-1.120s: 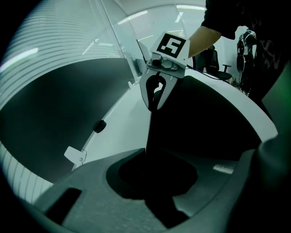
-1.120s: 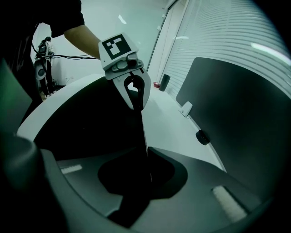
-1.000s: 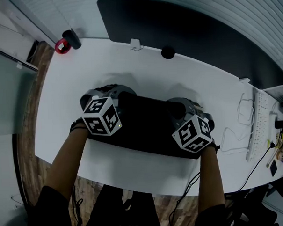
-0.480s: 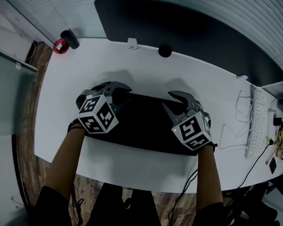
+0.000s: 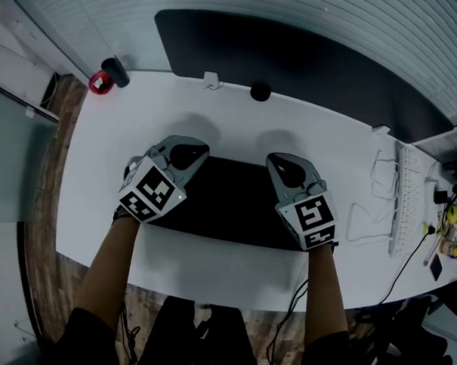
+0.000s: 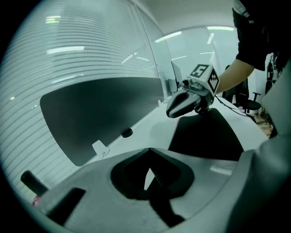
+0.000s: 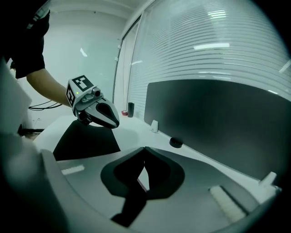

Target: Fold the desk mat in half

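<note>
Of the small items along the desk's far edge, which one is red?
The round item at the far-left corner, beside the black cylinder; the clip is white and the puck black.

Sleeves: you are wearing short dark sleeves (image 5: 82, 337) | Tools: you are carrying a rounded grey left hand-held gripper (image 5: 183, 153) and right hand-held gripper (image 5: 287, 168) | Markings: each is bearing a white cube (image 5: 152, 190) with black square markers

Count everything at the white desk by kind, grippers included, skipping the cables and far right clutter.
Left gripper, right gripper: 2
Desk mat: 1
Keyboard: 1
Small black round thing: 1
Black cylinder: 1
Red round thing: 1
White clips: 2
Total: 9
</note>
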Demonstrator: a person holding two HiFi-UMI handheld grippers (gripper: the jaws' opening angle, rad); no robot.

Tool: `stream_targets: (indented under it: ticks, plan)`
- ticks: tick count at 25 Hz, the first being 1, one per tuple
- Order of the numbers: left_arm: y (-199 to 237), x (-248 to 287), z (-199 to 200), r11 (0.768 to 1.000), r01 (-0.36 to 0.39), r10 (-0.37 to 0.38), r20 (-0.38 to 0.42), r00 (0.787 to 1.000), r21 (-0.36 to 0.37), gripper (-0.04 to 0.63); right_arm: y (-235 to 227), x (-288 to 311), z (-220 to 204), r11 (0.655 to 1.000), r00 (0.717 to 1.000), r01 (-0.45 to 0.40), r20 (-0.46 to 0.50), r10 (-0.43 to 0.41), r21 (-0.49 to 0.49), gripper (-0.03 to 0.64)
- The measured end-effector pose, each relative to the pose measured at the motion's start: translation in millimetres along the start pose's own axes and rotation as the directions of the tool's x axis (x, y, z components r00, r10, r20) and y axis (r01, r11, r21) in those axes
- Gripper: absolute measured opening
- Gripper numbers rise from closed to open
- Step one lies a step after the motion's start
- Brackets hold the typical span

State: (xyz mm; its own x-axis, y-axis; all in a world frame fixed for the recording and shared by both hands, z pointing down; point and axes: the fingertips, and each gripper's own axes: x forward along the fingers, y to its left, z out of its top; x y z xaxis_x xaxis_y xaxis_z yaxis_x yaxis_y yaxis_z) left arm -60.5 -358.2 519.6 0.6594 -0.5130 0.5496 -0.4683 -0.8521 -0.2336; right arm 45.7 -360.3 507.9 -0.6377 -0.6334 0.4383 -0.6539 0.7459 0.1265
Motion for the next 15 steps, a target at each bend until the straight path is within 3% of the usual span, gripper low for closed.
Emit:
stream_targets:
  ticks: [8,15]
  plan:
    - [-3.8,-23.4,22.6,0.974,-0.126,0.143,0.082,0.986,-0.187,-0.003,10.1,-24.6,24.3,0.992,0.994,0.063,0.085,-0.072,0.110,0.008]
    - [-12.3,-48.4,33.6,0.936,-0.211,0.245,0.092,0.965,-0.281,-0.005,25.3,-50.5,36.4,0.974,0.983,0.074,0.150,-0.107,0.214,0.008]
